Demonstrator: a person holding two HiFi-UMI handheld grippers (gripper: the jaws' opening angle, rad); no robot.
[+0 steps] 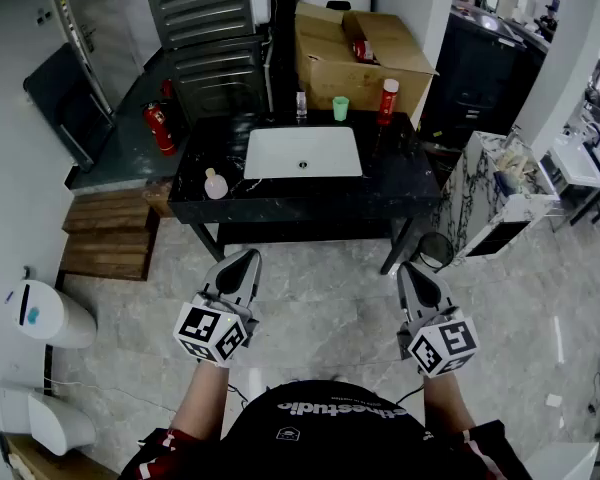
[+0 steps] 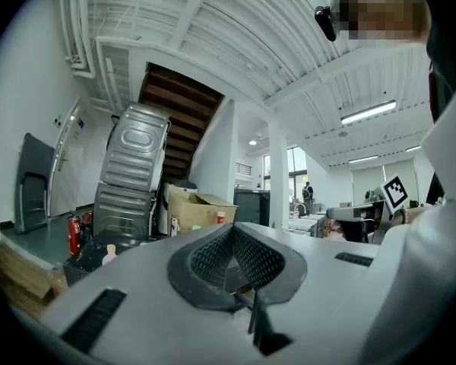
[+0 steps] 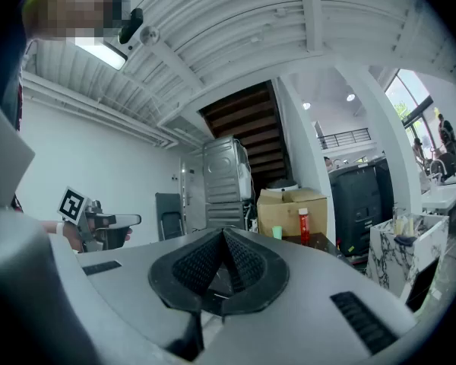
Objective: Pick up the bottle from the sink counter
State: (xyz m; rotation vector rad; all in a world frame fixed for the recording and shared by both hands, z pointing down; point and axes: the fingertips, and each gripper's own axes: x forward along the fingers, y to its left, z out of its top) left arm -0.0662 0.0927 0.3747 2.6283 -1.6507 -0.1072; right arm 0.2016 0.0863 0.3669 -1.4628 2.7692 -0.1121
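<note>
- Both grippers are held out low over the grey tiled floor [image 1: 320,308], pointing towards 12 o'clock, well short of the counter [image 1: 405,173].
- The left gripper [image 1: 248,259] has its jaws closed tip to tip, with nothing between them.
- The right gripper [image 1: 410,271] is the same: jaws pressed together and empty.
- The black counter stands dead ahead at 12 o'clock, with a white sink [image 1: 280,153] set in its middle.
- A pale bottle [image 1: 215,183] stands upright at about 9 o'clock from the sink, near the counter's left end and apart from the basin.
- A red bottle [image 1: 388,99] with a white cap stands upright at about 1 o'clock from the sink, on the back edge.
- A green cup [image 1: 340,108] sits at 12 o'clock behind the sink, and a small clear bottle [image 1: 301,104] stands just beside it at 11 o'clock.
- An open cardboard box [image 1: 330,63] sits behind the counter.
- A red fire extinguisher [image 1: 160,128] stands off the counter's back left corner, at roughly 10 o'clock.
- Wooden steps [image 1: 105,233] lie on the floor at 9 o'clock from the counter.
</note>
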